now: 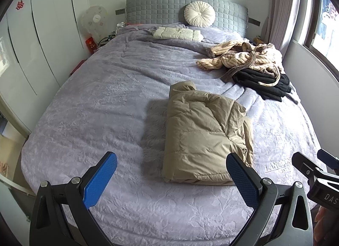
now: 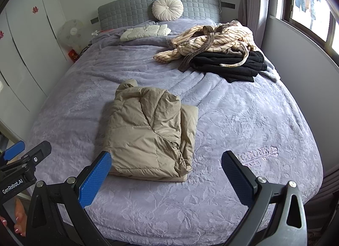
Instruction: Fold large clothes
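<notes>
Lavender bedspread (image 1: 95, 108) covers the bed. Tan jacket (image 1: 203, 137) lies folded near the foot edge, right of centre. Striped robe (image 1: 243, 55) lies heaped on black clothes (image 1: 262, 82) at the far right. Left claw (image 1: 171, 182) and right claw (image 2: 167, 178) are both released, empty, above the foot edge, clear of the jacket.

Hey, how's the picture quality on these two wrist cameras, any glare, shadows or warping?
Left wrist view: strong fisheye bending of the wardrobe doors, dark corner vignetting, the window blown out, a soft shadow left of the folded tan puffer jacket. Right wrist view: the same curvature, window overexposed, bedspread evenly daylit and sharp.
</notes>
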Demonstrator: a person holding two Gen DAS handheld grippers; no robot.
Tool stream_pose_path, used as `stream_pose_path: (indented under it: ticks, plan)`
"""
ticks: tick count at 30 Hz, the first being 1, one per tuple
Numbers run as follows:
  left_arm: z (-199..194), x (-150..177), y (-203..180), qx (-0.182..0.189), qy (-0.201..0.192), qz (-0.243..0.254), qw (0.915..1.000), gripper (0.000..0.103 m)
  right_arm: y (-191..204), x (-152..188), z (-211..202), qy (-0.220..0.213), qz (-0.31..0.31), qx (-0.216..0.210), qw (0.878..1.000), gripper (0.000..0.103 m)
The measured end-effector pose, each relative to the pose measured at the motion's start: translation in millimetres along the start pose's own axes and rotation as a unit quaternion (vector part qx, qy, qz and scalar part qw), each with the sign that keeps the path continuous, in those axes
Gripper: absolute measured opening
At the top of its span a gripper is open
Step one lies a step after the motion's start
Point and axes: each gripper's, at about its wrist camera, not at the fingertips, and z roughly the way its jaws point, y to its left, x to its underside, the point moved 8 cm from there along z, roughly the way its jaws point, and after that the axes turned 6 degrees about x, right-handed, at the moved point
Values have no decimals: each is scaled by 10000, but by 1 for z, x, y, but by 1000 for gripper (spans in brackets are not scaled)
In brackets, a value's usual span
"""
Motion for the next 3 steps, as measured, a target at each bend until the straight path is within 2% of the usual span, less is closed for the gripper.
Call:
stream_pose_path:
  ticks: [3]
  plan:
    - [0,-4,-4,10,16,43,10000,103,0,0,-1,5,2,-2,10000,103]
